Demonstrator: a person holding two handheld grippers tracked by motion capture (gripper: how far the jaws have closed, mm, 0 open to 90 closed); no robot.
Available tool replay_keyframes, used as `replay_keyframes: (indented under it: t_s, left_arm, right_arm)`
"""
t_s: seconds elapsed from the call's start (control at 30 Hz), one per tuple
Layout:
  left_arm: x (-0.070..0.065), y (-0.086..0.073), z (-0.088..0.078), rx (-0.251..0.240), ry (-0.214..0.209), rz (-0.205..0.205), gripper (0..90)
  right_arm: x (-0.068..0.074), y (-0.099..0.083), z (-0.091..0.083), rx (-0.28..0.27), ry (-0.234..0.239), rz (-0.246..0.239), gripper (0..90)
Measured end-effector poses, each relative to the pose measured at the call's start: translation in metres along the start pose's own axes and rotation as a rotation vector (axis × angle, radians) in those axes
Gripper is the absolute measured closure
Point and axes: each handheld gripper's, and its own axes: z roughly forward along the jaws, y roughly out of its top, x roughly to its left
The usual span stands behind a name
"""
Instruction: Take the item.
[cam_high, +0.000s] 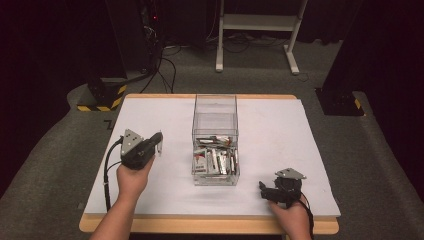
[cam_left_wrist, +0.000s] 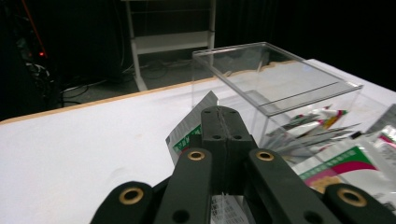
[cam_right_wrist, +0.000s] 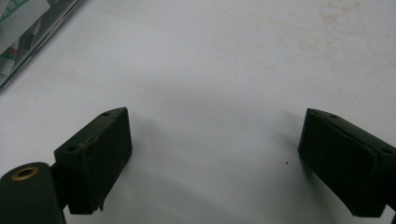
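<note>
High view: a clear, tall, open-topped plastic box (cam_high: 215, 140) stands near the middle of the white worktop (cam_high: 280, 195), and its floor is covered by a loose heap of silver foil sachets with red and green print (cam_high: 216, 159). I cannot count the heap exactly; there look to be around ten, overlapping.

One more silver foil sachet with green print (cam_high: 159, 145) is outside the box, clamped in the left tongs (cam_high: 158, 142), which are closed tight on it and raised over the worktop to the left of the box, about level with its near half. In the left gripper view the sachet (cam_left_wrist: 191, 128) sticks out from between the shut jaws, with the box's rim (cam_left_wrist: 280, 88) just beyond it.

The right tongs (cam_high: 264, 190) rest low near the worktop's front edge, towards its right corner, well apart from the box. In the right gripper view the jaws stand wide with nothing but bare worktop (cam_right_wrist: 210, 70) between them.

Judged from this, the work is filling the box with sachets and it looks nearly done: most are already inside, the one in the left tongs has yet to go over the rim and be let go, and no other loose sachet lies on the worktop.

Count: one box, two tongs, one held sachet, roughly ten inside.
</note>
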Motion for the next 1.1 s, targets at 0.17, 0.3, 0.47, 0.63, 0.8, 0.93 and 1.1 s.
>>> replay_keyframes:
  t_s: [0.17,0.3,0.47,0.63,0.8,0.93,1.1]
  left_arm:
    - [0.012,0.0,0.006,0.012,0.03,0.01,90.0]
    - [0.021,0.002,0.011,0.025,0.049,0.028,90.0]
    - [0.031,0.004,0.017,0.03,0.074,0.048,90.0]
    - [0.041,0.003,0.023,0.052,0.102,0.074,90.0]
    - [0.052,-0.002,0.028,0.085,0.125,0.106,90.0]
    - [0.059,-0.006,0.031,0.093,0.143,0.089,90.0]
    - [0.068,-0.016,0.037,0.127,0.174,0.109,90.0]
  right_arm:
    - [0.0,0.0,0.0,0.0,0.0,0.0,9.4]
    - [0.0,0.0,0.0,0.0,0.0,0.0,9.4]
    - [0.0,0.0,0.0,0.0,0.0,0.001,9.4]
    - [0.0,0.0,0.0,0.0,0.001,0.002,9.4]
    - [0.0,0.0,0.0,0.001,0.001,0.002,9.4]
    - [0.0,0.0,0.0,0.0,0.0,0.0,9.4]
    - [0.0,0.0,0.0,0.0,0.001,0.002,9.4]
